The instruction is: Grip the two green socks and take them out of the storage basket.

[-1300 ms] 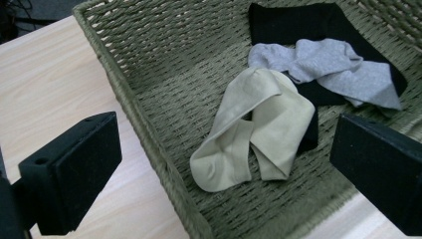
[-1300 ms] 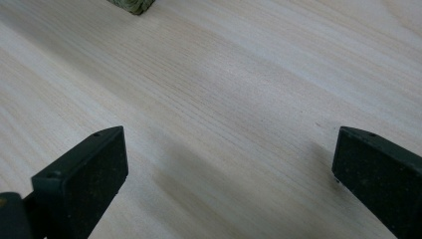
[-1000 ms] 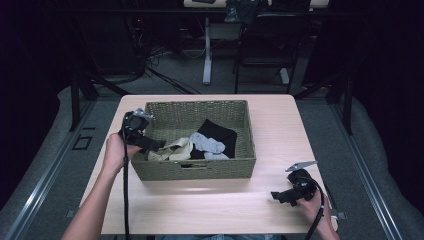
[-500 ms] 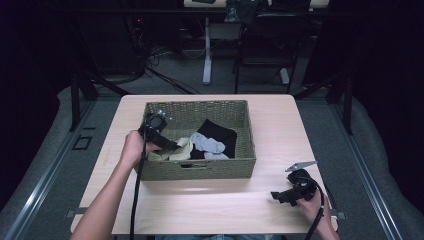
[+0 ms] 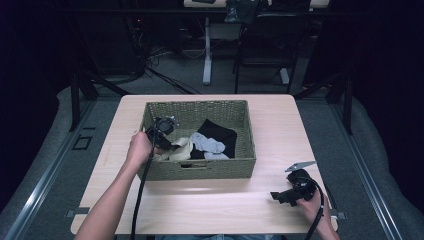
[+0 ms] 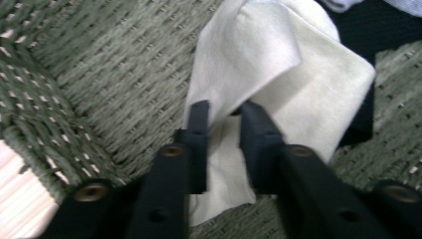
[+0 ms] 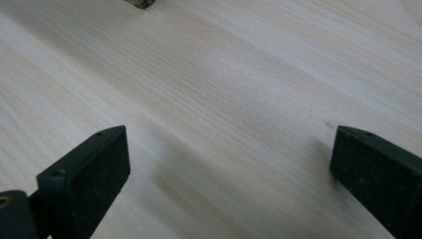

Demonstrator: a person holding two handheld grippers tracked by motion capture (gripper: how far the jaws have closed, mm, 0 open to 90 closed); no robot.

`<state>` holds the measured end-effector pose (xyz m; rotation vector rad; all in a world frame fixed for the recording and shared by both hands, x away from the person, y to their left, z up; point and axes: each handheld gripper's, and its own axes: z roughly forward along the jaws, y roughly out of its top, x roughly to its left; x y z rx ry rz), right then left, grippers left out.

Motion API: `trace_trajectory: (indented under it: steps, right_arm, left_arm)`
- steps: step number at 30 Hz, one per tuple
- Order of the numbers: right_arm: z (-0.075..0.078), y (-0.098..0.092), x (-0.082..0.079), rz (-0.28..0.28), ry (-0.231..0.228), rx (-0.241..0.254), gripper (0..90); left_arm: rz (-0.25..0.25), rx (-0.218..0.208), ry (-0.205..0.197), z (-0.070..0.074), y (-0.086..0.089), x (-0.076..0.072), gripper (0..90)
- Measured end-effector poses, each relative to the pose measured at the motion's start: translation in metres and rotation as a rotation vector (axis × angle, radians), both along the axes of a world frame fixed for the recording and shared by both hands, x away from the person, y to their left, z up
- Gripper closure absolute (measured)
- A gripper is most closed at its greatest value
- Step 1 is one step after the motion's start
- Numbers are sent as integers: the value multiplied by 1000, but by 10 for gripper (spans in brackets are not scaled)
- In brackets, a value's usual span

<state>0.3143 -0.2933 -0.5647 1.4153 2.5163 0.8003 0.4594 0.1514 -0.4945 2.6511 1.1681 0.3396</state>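
Observation:
A woven olive basket (image 5: 200, 103) stands mid-table and holds a cream cloth (image 5: 181, 149), a grey sock (image 5: 209, 145) and a black garment (image 5: 221, 134). My left gripper (image 5: 173, 146) reaches into the basket's left part. In the left gripper view its jaws (image 6: 224, 112) stand close together, pinching a fold of the cream cloth (image 6: 278, 64) just above the basket floor (image 6: 124, 64). Near the table's front right corner my right gripper (image 5: 276, 196) is held low, jaws wide apart (image 7: 229, 149) over bare wood, nothing between them.
The light wooden table (image 5: 280, 125) has free surface in front of and to both sides of the basket. A basket corner (image 7: 142, 3) peeks in at the top of the right gripper view. Chairs and cables fill the dark floor beyond the table.
My left gripper moved from the basket's left rim rightward and down into the basket, onto the cream cloth. The right gripper stayed put.

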Motion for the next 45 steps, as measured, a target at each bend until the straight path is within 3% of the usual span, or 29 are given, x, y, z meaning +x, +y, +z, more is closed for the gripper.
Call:
trace_trajectory:
  steps: [5, 13, 27, 37, 45]
  right_arm:
    - [0, 0, 0, 1, -1, 2, 18]
    - [0, 0, 0, -3, -6, 2, 17]
    - [0, 0, 0, -2, -6, 1, 17]
    - [0, 0, 0, -3, -3, 0, 17]
    - [-1, 1, 0, -18, -12, 0, 17]
  left_arm:
    - [29, 1, -32, 2, 4, 1, 884]
    - [50, -58, -91, 13, 15, -3, 897]
    - [29, -112, -194, 62, 20, -11, 897]
    - [6, -111, -224, 88, 19, -16, 897]
    - [2, -137, -246, 109, 22, -17, 898]
